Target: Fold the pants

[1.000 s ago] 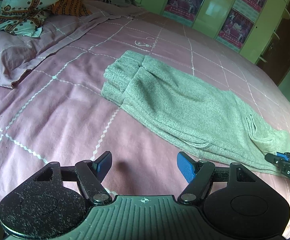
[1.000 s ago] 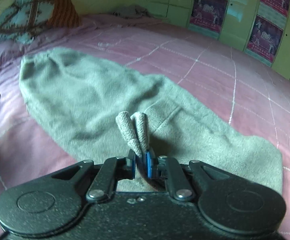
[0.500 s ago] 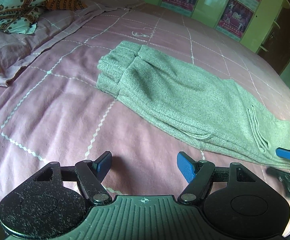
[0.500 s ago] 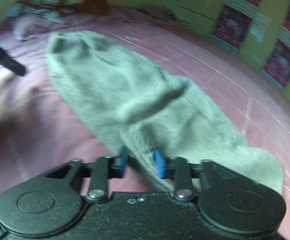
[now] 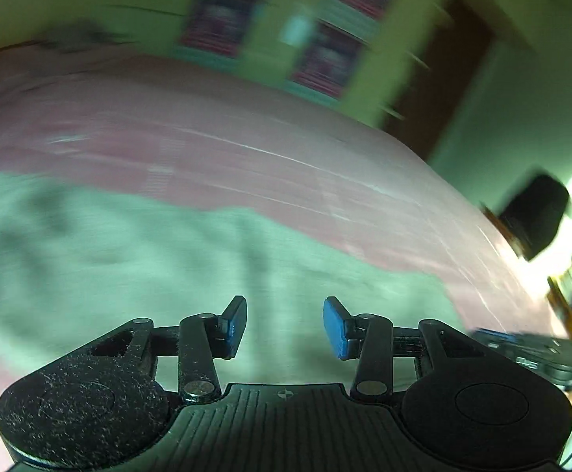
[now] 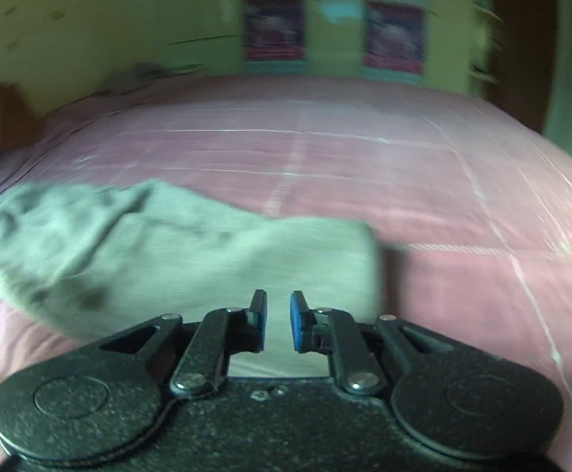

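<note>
- Risk: both views are smeared with motion blur, so my aim on the grey-green knit pants [image 6: 191,251] is poor; a grab now could catch one layer only and drag the fold apart.
- Risk: the knit looks soft and loose; I judge a pinch near the edge could slip out when lifted, and the half-made fold would sag.
- Risk: in the left view the right claw [image 5: 522,348] sits just beside my left one, low at the right edge; the two could bump if both go for the same hem.
- Risk: the pink bedsheet with thin white grid lines [image 6: 404,165] lies right under the cloth; a deep pinch could take sheet with pants.
- Left claw [image 5: 284,326]: blue pads spread wide, nothing between them, only pants fabric seen beyond the gap. Cannot tell if the tips touch the cloth.
- Right claw [image 6: 278,320]: pads apart by a narrow gap, not pinching anything; pale fabric shows through the gap below. Contact with the cloth not clear.
- Pants location: lying on the bed, left and centre in the right view, with a squared-off edge just right of my right claw; in the left view they fill the lower left [image 5: 128,259].
- Green cupboard doors with dark posters [image 6: 274,27] stand behind the bed, well apart from the work.
</note>
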### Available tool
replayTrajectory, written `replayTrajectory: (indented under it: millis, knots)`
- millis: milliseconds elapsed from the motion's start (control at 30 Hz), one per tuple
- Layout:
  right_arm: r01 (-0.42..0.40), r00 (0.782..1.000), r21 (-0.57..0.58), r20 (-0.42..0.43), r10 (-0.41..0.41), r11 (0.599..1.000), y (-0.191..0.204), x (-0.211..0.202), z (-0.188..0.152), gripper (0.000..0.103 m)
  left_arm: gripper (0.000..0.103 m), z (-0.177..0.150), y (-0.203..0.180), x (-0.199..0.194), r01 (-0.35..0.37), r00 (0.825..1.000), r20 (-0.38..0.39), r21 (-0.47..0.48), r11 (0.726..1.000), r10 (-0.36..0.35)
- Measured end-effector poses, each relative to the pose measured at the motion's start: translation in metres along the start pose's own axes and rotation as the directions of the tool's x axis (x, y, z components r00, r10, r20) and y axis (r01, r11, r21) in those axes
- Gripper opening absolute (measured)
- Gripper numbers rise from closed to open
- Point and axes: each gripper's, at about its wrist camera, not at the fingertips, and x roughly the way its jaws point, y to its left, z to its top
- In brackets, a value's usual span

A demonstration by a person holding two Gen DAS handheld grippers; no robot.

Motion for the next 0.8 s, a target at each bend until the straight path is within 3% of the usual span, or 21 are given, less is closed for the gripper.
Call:
replayTrajectory:
  millis: [67,133,233,267,333,400,500,600,700,800]
  knots:
    - [-0.014,0.999,-0.006,-0.040,0.014,1.000,-0.009,0.005,-0.006,0.012,0.044,-0.006,-0.034,0.040,0.023,0.997,-0.076,0.082,0.996,-0.017]
    - [0.006,0.994,-0.038,-0.110,-0.010,0.999,-0.013,0.018,-0.017,0.009,0.044,-0.028,-0.050,0.080,0.013,0.979,-0.205,0.145,0.989,0.017]
    - [0.053,0.989,0.004,-0.137,-0.052,0.999,-0.034,0.021,-0.030,0.009,0.044,-0.045,-0.060,0.082,-0.035,0.982,-0.174,0.219,0.975,0.074]
    - [0.064,0.987,0.018,-0.147,-0.060,0.998,-0.041,0.020,-0.028,0.017,0.044,-0.039,-0.064,0.082,-0.052,0.980,-0.178,0.214,0.975,0.091]
    - [0.040,0.988,0.039,-0.150,-0.034,0.998,-0.051,0.016,-0.021,0.017,0.044,-0.024,-0.072,0.085,-0.069,0.985,-0.143,0.214,0.974,0.101]
    - [-0.009,0.995,0.088,-0.094,0.017,0.996,-0.060,0.016,-0.009,0.017,0.045,-0.010,-0.080,0.095,-0.062,0.989,-0.119,0.226,0.972,0.091]
    - [-0.061,0.995,0.048,-0.079,0.064,0.997,-0.047,0.033,0.009,0.017,0.059,0.000,-0.097,0.131,-0.032,0.981,-0.175,0.295,0.955,0.086]
    - [-0.042,0.986,-0.033,-0.164,0.036,0.999,-0.034,0.072,0.027,0.016,0.060,0.003,-0.093,0.155,-0.093,0.967,-0.193,0.345,0.934,0.168]
    - [0.018,0.982,0.039,-0.190,-0.010,0.999,-0.047,0.098,0.046,0.013,0.060,0.015,-0.065,0.154,-0.121,0.966,-0.185,0.302,0.946,0.183]
    - [0.002,0.983,0.066,-0.185,0.011,0.998,-0.052,0.105,0.057,0.016,0.060,0.017,-0.065,0.154,-0.192,0.951,-0.160,0.360,0.913,0.263]
